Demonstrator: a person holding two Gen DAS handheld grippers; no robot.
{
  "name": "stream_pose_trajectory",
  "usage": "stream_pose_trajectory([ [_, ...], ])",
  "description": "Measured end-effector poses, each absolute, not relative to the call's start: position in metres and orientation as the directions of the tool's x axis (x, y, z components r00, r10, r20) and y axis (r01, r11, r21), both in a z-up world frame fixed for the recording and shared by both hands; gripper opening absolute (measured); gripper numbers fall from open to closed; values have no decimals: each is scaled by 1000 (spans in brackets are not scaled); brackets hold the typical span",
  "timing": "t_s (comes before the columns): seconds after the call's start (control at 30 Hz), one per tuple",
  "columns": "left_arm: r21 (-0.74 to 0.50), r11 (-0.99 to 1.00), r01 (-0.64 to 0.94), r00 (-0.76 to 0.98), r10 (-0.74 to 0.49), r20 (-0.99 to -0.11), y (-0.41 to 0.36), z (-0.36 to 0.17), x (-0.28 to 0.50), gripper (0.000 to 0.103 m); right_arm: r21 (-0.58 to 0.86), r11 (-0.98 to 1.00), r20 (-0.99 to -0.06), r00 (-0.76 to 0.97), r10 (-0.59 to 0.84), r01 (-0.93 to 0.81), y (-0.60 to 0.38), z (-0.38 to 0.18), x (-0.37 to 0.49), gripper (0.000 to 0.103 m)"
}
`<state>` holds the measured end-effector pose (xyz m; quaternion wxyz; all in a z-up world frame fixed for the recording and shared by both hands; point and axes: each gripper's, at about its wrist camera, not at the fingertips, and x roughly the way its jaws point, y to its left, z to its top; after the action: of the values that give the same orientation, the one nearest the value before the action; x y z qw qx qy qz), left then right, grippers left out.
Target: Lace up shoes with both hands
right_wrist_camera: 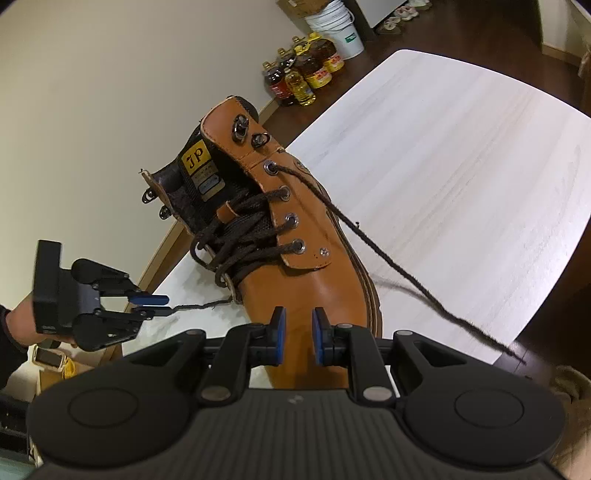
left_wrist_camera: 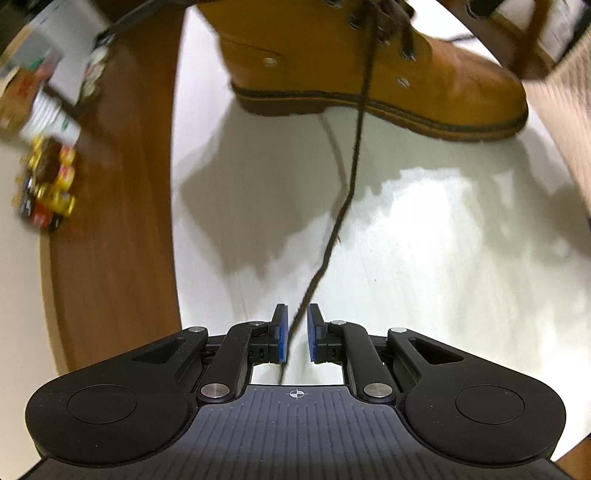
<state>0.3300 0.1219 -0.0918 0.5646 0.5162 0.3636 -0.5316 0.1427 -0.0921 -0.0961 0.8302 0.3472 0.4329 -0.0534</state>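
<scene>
A tan leather boot [left_wrist_camera: 424,85] [right_wrist_camera: 310,295] stands on the white table [left_wrist_camera: 443,258] [right_wrist_camera: 443,147], laced with dark brown cord through its lower eyelets. One lace end [left_wrist_camera: 351,184] [right_wrist_camera: 199,305] runs from the boot into my left gripper [left_wrist_camera: 297,314] [right_wrist_camera: 164,304]. It passes between the blue pads, which stand apart and do not press on it. My right gripper [right_wrist_camera: 298,317] hovers open over the boot's toe with nothing between its fingers. The other lace end [right_wrist_camera: 406,273] trails from the top threaded eyelet across the table to its right edge.
Several oil bottles [right_wrist_camera: 303,74] [left_wrist_camera: 48,184] and a white bucket [right_wrist_camera: 340,29] stand on the dark wooden floor by the wall. A person's hand [right_wrist_camera: 18,325] holds the left gripper. The table's edge lies near the boot on the wall side.
</scene>
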Motion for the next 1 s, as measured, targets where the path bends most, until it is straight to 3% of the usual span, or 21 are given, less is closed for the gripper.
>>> stream_pose_trajectory([
  [0.2, 164, -234, 958, 123, -181, -976, 113, -105, 336, 14, 536, 715, -770, 606, 197, 449, -73, -100, 135, 18],
  [0.3, 123, -275, 954, 77, -172, -982, 113, -105, 342, 4, 545, 694, -774, 600, 200, 472, -65, -104, 133, 18],
  [0.37, 74, -242, 968, 39, -147, -988, 111, -103, 347, 3, 549, 683, -775, 601, 198, 483, -60, -106, 134, 18],
  [0.53, -257, 36, 966, -243, -229, -943, 112, -73, 380, 3, 616, 637, -735, 628, 255, 463, -48, -108, 141, 18],
  [0.63, -387, 73, 919, -350, -297, -889, 113, -46, 390, 3, 703, 597, -664, 658, 355, 387, -32, -108, 155, 19],
  [0.77, -468, 39, 883, -429, -343, -836, 107, -11, 396, 3, 809, 520, -552, 657, 513, 274, -10, -115, 183, 22],
  [1.0, -481, -31, 876, -460, -350, -816, 100, 15, 389, 3, 797, 568, -536, 675, 507, 206, -3, -108, 206, 24],
])
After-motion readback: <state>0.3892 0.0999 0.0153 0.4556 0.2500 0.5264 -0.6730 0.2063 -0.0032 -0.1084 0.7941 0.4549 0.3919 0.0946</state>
